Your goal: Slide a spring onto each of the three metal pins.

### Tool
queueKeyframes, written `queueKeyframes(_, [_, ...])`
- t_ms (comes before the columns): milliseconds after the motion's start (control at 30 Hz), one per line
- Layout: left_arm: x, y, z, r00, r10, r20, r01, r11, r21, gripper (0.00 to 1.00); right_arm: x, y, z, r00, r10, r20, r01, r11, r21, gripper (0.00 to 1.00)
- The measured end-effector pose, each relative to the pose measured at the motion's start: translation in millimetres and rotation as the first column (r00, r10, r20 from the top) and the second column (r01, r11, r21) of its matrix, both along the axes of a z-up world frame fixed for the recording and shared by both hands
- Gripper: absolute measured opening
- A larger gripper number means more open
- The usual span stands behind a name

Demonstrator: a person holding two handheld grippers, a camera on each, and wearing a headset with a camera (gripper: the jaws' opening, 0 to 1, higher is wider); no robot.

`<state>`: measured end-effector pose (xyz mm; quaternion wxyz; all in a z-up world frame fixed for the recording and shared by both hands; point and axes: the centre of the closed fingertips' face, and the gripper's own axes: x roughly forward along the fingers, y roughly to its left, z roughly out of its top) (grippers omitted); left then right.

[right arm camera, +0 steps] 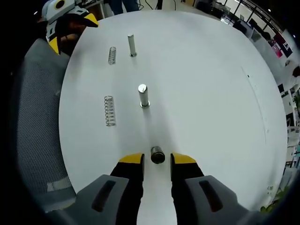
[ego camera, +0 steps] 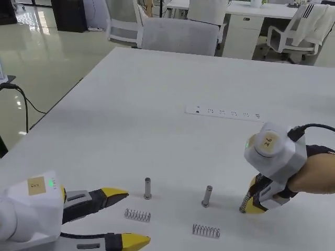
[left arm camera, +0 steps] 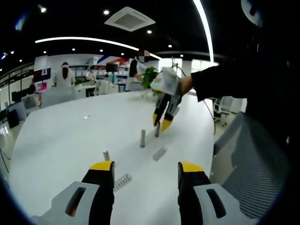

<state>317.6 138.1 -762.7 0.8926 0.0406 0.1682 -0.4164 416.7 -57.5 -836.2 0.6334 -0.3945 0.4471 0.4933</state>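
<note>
Right gripper (right arm camera: 157,159) straddles the sprung pin (right arm camera: 157,154), grip unclear; next, wide-open left gripper (left arm camera: 145,166) should pinch the spring (left arm camera: 122,182) just ahead

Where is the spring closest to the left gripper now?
In the head view the spring lies flat on the table at lower left, beside the leftmost pin, close to the left gripper.

Right tongs (right arm camera: 157,159) white — yellow tips (right arm camera: 132,159), black cable (ego camera: 314,127)

Two springs (ego camera: 137,215) on table (ego camera: 157,104), before three pins (ego camera: 147,189)
</note>
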Motion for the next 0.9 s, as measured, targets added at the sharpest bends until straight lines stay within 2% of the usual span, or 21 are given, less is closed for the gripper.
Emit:
queueKeyframes(200, [0.8,-0.7,0.6,1.0,-0.004,0.002,0.004,1.0,0.001,0.49,-2.5,-7.7,4.6,1.0,-0.019,0.011,0.019,1.0,0.01,0.2])
queueKeyframes(467, [0.3,-2.0,0.0,1.0,-0.012,-0.001,0.012,1.0,0.005,0.49,-14.5,-15.6,5.0,0.999,-0.035,0.01,0.034,0.999,0.018,0.2])
queueKeyframes(900, [-0.4,-2.3,-1.0,1.0,-0.017,-0.002,0.017,1.0,0.009,0.49,-36.4,-11.0,6.2,0.999,-0.04,-0.001,0.04,0.998,0.05,0.2])
